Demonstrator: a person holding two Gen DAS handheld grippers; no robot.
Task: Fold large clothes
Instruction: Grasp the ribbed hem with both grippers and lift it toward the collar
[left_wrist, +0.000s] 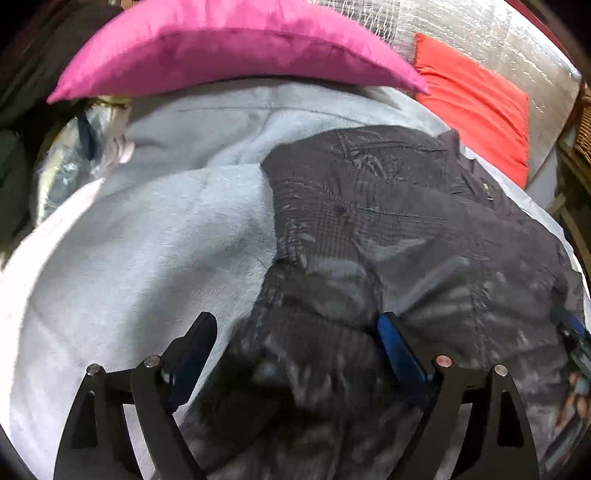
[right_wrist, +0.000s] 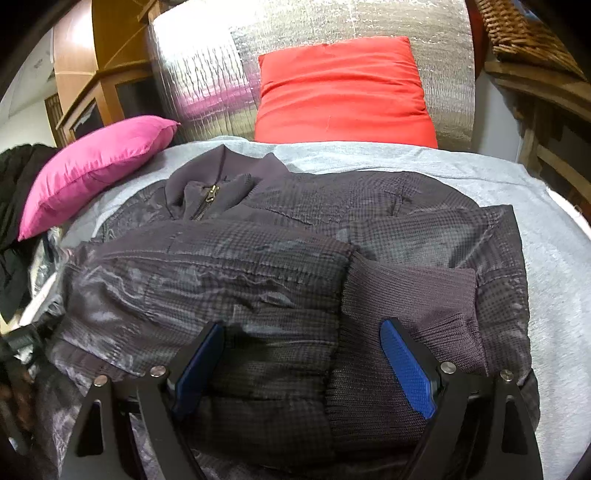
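Note:
A dark grey checked jacket (right_wrist: 295, 258) lies on a light grey blanket (right_wrist: 554, 251), zip and collar (right_wrist: 210, 192) toward the far side, a sleeve folded across its front with the ribbed cuff (right_wrist: 406, 295) on the right. My right gripper (right_wrist: 301, 328) is open just above the sleeve and cuff, jaws wide apart. In the left wrist view the jacket (left_wrist: 406, 240) fills the right half over the blanket (left_wrist: 147, 240). My left gripper (left_wrist: 297, 325) is open, with bunched jacket fabric lying between its jaws.
A pink pillow (right_wrist: 96, 166) lies at the far left and a red pillow (right_wrist: 343, 92) stands against a silver foil-like backing (right_wrist: 207, 74). Wooden furniture and a wicker basket (right_wrist: 524, 33) are at the right. Dark clothing (right_wrist: 14, 192) and crinkled plastic (left_wrist: 70, 162) lie at the left.

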